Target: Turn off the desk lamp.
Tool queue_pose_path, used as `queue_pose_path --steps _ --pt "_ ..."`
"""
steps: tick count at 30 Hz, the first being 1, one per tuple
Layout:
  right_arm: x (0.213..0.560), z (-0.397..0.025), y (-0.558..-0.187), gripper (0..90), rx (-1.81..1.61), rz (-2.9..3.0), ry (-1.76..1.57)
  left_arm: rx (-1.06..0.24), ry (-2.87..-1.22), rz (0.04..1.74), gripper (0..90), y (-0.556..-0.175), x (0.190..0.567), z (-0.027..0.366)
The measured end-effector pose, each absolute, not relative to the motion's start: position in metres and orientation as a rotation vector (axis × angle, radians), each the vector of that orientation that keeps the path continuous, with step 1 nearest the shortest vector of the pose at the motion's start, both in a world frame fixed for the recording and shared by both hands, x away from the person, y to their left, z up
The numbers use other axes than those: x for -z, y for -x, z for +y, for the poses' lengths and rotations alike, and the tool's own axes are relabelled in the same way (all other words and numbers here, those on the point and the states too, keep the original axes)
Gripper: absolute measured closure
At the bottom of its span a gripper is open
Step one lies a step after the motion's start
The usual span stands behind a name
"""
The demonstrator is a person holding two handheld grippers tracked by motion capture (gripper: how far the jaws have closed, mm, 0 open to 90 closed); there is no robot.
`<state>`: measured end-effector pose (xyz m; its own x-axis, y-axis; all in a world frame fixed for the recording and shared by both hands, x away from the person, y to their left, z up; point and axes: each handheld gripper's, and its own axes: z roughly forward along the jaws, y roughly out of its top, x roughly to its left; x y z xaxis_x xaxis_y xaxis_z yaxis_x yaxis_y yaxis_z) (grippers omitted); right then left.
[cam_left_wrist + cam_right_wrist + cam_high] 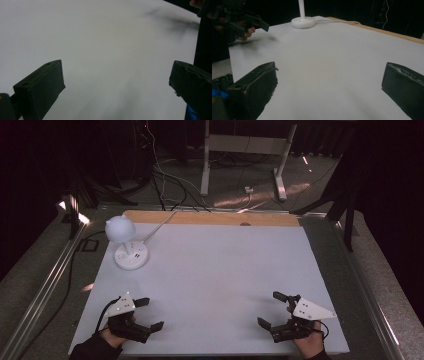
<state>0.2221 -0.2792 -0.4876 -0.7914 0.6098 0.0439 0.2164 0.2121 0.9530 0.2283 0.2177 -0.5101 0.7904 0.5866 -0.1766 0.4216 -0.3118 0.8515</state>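
Both tools are hovering low over the near edge of the table [215,270], each with its jaws spread wide and nothing between them. The left hand-held gripper [149,314] is sitting by the near left corner, and the right hand-held gripper [272,309] is sitting by the near right corner, well apart from each other. In the left gripper view, the left hand-held gripper [116,82] is looking across bare white surface; in the right gripper view, the right hand-held gripper [329,82] is facing the same sheet, with the other tool showing far off at the upper left.

The nearest thing to work on is the white lamp [127,242], which is standing upright near the far left corner, its round base resting on the table and its white cord [160,225] running off over the far edge. It is lying closer to the left tool, though still well apart from it.

Judging from this, the step in hand is an approach. To do it well, the left tool should be travelling forward along the left edge, keeping its jaws wide, and coming in level at the thin stem or base rather than the rounded shade, which would likely slip. Minding the cord should be avoiding a tug that tips the lamp.

There are no containers on the table.
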Motion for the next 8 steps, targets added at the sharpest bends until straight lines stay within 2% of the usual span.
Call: queue_pose_path --steps 8 --pt "0.4868 -0.2797 -0.2224 0.0 -1.603 2.148 -0.765 -0.223 -1.911 0.783 0.5 -0.2284 0.5123 0.2241"
